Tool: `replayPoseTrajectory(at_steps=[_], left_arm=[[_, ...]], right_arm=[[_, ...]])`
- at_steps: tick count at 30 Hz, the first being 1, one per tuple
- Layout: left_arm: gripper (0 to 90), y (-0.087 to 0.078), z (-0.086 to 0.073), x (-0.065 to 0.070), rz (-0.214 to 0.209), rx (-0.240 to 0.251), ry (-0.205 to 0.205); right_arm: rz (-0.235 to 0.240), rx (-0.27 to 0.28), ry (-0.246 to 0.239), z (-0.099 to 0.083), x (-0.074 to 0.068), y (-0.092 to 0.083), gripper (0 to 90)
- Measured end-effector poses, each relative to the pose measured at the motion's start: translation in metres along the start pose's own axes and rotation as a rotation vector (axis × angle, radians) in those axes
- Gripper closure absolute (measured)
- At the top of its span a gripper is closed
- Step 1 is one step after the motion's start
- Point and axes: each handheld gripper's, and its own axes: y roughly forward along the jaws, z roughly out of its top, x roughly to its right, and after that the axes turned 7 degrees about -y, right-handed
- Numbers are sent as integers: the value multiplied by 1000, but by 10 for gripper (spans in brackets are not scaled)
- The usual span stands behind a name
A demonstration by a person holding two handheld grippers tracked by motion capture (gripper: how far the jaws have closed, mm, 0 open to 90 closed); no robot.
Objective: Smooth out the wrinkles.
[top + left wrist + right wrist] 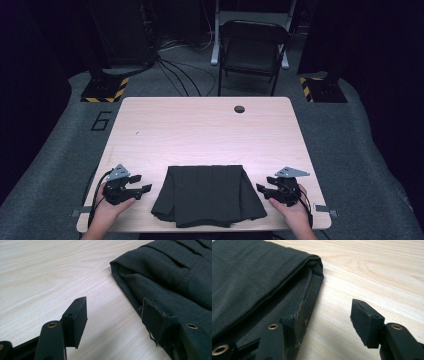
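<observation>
Your two hands come in at the near edge of the light wooden table point(200, 125), the biggest thing before you, with a round cable hole point(239, 109) near its far edge. On the near half of it, between your hands, lies the folded dark grey pleated garment point(207, 194), flat on the wood, its folded side edges facing outward. Your left gripper point(144, 189) sits low just beside the garment's left edge, jaws released and spread; in the left gripper view one pad point(77, 320) is over bare wood and the other is in front of the cloth's edge, nothing pressed between them. Your right gripper point(261, 189) mirrors it at the right edge, jaws likewise apart, one over the fold, one pad point(363, 323) over wood, gripping nothing.
</observation>
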Motion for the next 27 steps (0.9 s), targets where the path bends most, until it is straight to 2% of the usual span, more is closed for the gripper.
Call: replayPoseTrajectory(at_steps=[3,4,8,11,13,15,16,19,27], left_arm=[[371,2,-1,-1,0,-19,-1],[371,3,-2,-1,4,-7,-4],[371,3,-2,-2,-6,-21,-12],[371,5,-2,-3,3,-22,-10],[371,7,-2,-3,2,-39,-7],[371,9,-3,-3,10,-32,-8],[371,8,-3,-3,4,-51,-3],[371,9,-4,-3,11,-42,-1],[371,9,-5,-2,23,-63,3]], right_arm=[[-5,-4,-11,0,-1,1,433],[-6,-8,-10,0,-1,1,433],[-4,-4,-24,0,-2,2,433],[0,-15,-16,1,-3,3,433],[1,-19,-28,0,-2,5,433],[1,-19,-32,1,-3,5,432],[1,-17,-36,1,-4,6,433],[3,-17,-54,2,-4,5,432],[9,-18,-56,3,-7,7,432]])
